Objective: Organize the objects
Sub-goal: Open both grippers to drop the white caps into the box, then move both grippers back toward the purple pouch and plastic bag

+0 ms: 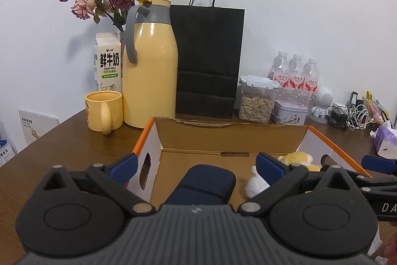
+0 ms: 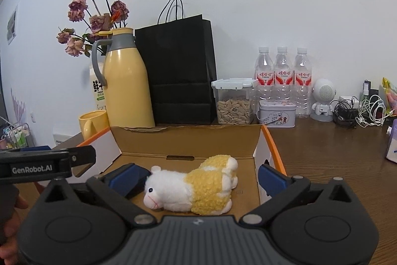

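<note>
An open cardboard box [image 1: 223, 138] with orange edges sits on the brown table. A navy blue case [image 1: 206, 185] lies flat on the box floor. My left gripper [image 1: 197, 165] hangs over the case, open, and its blue pads [image 1: 124, 165] do not touch it. Beside the case lies a white and yellow plush sheep [image 2: 193, 188], on its side in the box [image 2: 186, 140]. My right gripper [image 2: 199, 178] is open around the sheep, its pads [image 2: 271, 179] apart from the fur. In the left wrist view the sheep [image 1: 300, 158] is half hidden behind a finger.
Behind the box stand a yellow mug [image 1: 103, 111], a yellow thermos jug [image 1: 148, 66], a milk carton [image 1: 108, 61], a black paper bag [image 1: 208, 61], a seed container [image 1: 255, 101], a tin [image 2: 276, 113] and three water bottles [image 2: 282, 76]. At the far right are a white speaker figure [image 2: 322, 98], cables [image 2: 359, 111] and a tissue pack [image 1: 384, 140].
</note>
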`<state>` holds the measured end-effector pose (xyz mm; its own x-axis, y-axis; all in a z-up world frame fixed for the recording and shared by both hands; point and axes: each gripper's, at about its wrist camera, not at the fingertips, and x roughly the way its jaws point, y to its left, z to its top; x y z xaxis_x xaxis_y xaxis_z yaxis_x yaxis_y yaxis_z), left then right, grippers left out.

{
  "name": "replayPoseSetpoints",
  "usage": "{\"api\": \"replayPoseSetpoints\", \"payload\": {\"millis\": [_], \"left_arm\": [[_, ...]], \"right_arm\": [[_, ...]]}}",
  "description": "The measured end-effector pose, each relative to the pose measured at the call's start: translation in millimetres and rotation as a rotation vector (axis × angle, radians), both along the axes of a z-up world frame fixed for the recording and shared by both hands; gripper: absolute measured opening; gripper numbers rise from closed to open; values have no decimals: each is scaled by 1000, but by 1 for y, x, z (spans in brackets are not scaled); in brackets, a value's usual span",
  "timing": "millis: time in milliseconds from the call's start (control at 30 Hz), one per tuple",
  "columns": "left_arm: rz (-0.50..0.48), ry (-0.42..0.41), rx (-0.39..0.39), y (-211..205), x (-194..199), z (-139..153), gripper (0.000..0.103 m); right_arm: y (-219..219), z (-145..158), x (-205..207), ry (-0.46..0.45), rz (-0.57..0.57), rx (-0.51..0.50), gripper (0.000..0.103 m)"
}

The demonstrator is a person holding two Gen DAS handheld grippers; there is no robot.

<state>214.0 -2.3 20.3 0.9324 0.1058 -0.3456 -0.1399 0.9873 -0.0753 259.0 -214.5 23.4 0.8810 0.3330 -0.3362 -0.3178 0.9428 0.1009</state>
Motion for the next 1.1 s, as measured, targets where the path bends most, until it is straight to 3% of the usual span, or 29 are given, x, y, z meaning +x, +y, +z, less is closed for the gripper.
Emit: {"api": "replayPoseSetpoints", "payload": {"millis": [467,1100], "left_arm": [[-16,-29,2,-2,-28,23,103],[-41,30,20,13,-107,25,103]], "right_arm": [[-6,26,-28,-63,-27,7,103],[-32,27,-119,-20,-39,-25,103]]}}
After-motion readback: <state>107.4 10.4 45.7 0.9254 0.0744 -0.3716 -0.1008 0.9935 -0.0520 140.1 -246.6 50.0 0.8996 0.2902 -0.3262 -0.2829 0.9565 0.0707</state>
